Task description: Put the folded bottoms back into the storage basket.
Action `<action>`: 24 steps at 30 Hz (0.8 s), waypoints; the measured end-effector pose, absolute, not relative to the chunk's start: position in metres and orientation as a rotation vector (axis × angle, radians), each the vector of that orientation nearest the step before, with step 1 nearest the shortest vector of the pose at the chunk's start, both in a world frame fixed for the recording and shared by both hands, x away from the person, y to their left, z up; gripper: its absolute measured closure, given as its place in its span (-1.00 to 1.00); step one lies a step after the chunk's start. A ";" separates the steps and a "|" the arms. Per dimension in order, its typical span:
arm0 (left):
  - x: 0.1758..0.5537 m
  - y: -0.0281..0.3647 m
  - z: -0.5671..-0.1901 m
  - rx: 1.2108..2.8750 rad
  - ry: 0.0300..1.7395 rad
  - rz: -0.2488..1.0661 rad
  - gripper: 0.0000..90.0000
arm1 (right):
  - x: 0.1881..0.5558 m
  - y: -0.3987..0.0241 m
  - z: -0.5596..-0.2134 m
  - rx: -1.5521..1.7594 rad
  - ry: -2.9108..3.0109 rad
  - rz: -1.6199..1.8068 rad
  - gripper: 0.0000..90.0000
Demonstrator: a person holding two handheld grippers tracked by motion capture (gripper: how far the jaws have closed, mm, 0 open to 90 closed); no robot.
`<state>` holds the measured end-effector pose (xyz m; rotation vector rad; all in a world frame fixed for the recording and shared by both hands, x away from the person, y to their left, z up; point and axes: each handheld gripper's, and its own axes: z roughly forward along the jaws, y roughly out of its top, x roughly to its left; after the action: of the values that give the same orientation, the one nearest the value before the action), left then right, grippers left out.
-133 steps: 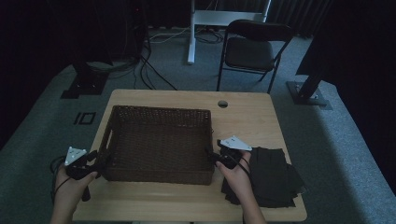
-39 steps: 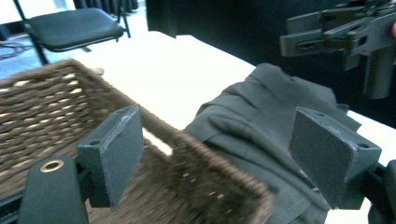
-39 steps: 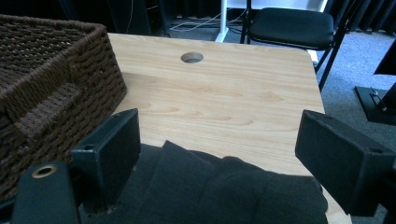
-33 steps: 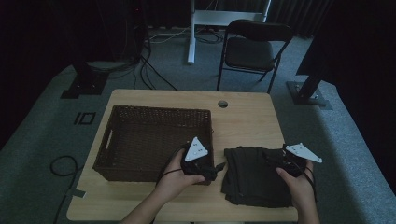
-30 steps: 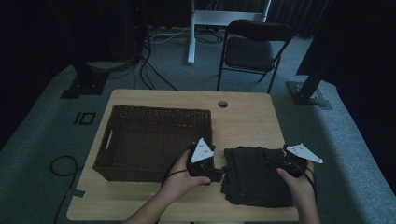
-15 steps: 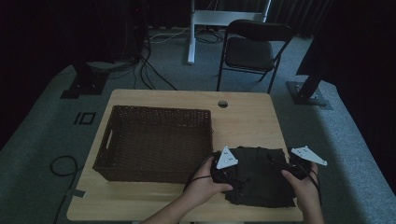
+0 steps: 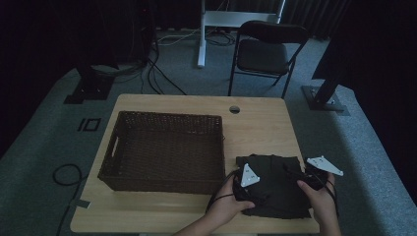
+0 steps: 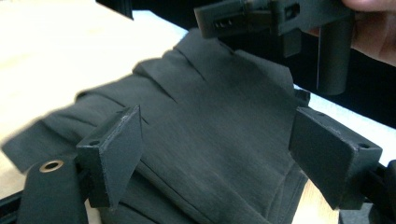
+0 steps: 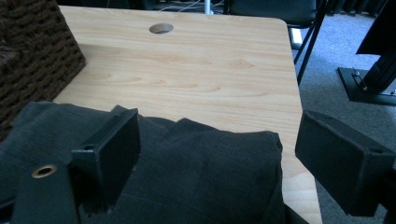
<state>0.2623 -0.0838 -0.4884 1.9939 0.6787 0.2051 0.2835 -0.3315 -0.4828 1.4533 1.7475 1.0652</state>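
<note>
While the brown wicker basket (image 7: 164, 150) sits on the left half of the wooden table (image 7: 255, 123), a folded dark cloth (image 7: 273, 184) lies just beside it near the front right corner. Over the cloth's left edge, the left gripper (image 8: 219, 163) holds its jaws wide apart with fabric between them. At the right edge, the right gripper (image 9: 224, 158) is spread just as wide above the cloth.
</note>
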 end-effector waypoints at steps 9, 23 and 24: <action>0.252 -0.085 -0.511 1.974 0.766 0.332 -0.60 | 0.287 -0.338 -0.496 1.483 1.748 1.021 -0.69; 0.248 -0.090 -0.537 2.009 0.854 0.277 -0.67 | 0.298 -0.348 -0.531 1.585 1.834 0.939 -0.69; 0.249 -0.090 -0.538 2.008 0.850 0.281 -0.67 | 0.299 -0.348 -0.535 1.594 1.853 0.951 -0.69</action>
<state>0.2486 -0.0898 -0.5381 2.0081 0.8503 0.2812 0.2994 -0.3480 -0.5346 1.5943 1.8530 0.9512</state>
